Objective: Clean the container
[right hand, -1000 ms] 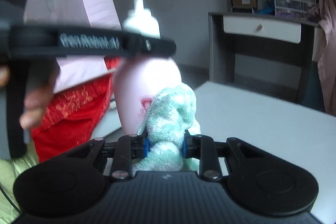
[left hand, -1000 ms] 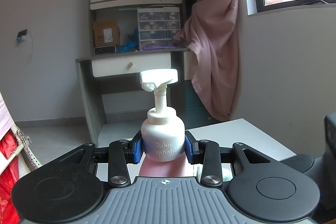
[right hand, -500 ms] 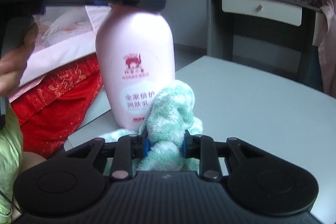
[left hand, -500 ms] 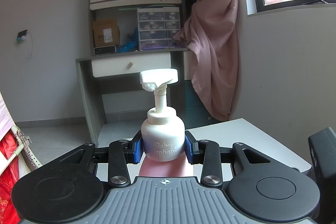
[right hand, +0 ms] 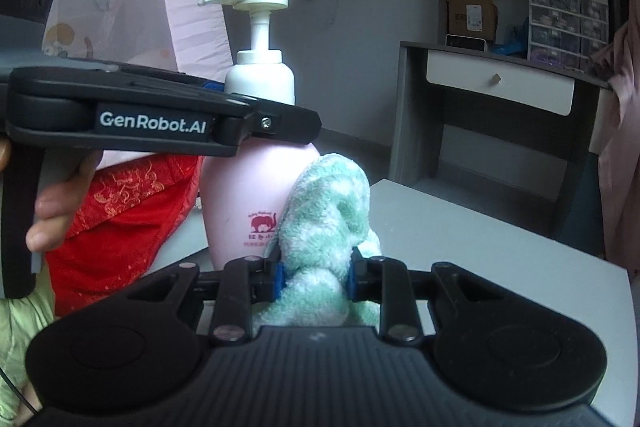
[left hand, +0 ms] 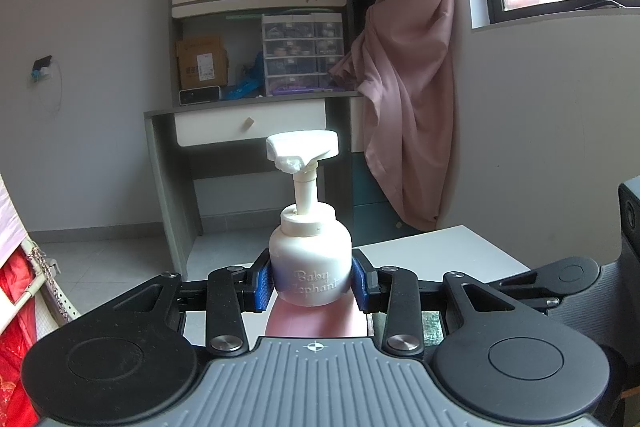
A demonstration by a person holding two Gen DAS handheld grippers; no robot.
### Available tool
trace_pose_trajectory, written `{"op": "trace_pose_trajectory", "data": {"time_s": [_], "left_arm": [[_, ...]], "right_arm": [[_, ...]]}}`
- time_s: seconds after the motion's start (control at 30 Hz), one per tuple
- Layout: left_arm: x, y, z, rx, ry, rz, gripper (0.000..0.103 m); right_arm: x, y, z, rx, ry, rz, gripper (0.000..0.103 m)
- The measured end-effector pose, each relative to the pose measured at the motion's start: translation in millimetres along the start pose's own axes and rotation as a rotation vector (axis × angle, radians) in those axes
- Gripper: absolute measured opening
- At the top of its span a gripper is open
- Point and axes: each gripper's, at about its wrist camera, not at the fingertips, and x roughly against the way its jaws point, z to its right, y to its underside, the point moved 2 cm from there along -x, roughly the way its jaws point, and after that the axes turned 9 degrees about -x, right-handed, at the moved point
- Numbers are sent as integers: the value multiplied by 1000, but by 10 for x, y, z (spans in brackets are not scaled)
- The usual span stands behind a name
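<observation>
A pink pump bottle (right hand: pixel 240 195) with a white cap (left hand: pixel 310 259) and pump head (left hand: pixel 302 147) stands upright over the white table. My left gripper (left hand: pixel 311 285) is shut on the white cap, a blue pad on each side. In the right wrist view one black finger (right hand: pixel 280 125) of it crosses the bottle's shoulder. My right gripper (right hand: pixel 314 275) is shut on a bunched green and white towel (right hand: pixel 324 219). The towel presses against the bottle's right side, beside the red elephant label (right hand: pixel 262 223). The bottle's base is hidden.
The white table (right hand: pixel 500 255) runs to the right, its edge near a grey desk with a white drawer (left hand: pixel 248 125). A pink curtain (left hand: pixel 408 67) hangs at the right. Red fabric (right hand: pixel 120 219) lies at the left. A person's hand (right hand: pixel 48 223) holds the left tool.
The towel in my right gripper slid down the bottle's side, then back up to about the label's height. The left gripper and the bottle stayed still.
</observation>
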Motion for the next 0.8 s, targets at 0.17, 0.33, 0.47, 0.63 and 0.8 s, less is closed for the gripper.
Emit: {"op": "trace_pose_trajectory", "data": {"time_s": [0.17, 0.33, 0.47, 0.63, 0.8], "left_arm": [[-22, 0, 19, -3, -3, 0, 39], [-46, -20, 28, -3, -4, 0, 39], [-53, -37, 39, -1, -5, -1, 39], [-55, -33, 17, 1, -4, -1, 39], [-50, -12, -21, 2, -2, 1, 39]], "right_arm": [[-86, 65, 30, 4, -10, -37, 27], [-224, 206, 55, -11, -9, -97, 27], [-298, 314, 58, -21, -3, -136, 27], [-278, 395, 37, -19, -6, -150, 27], [-225, 397, 19, -15, -3, -142, 27]]}}
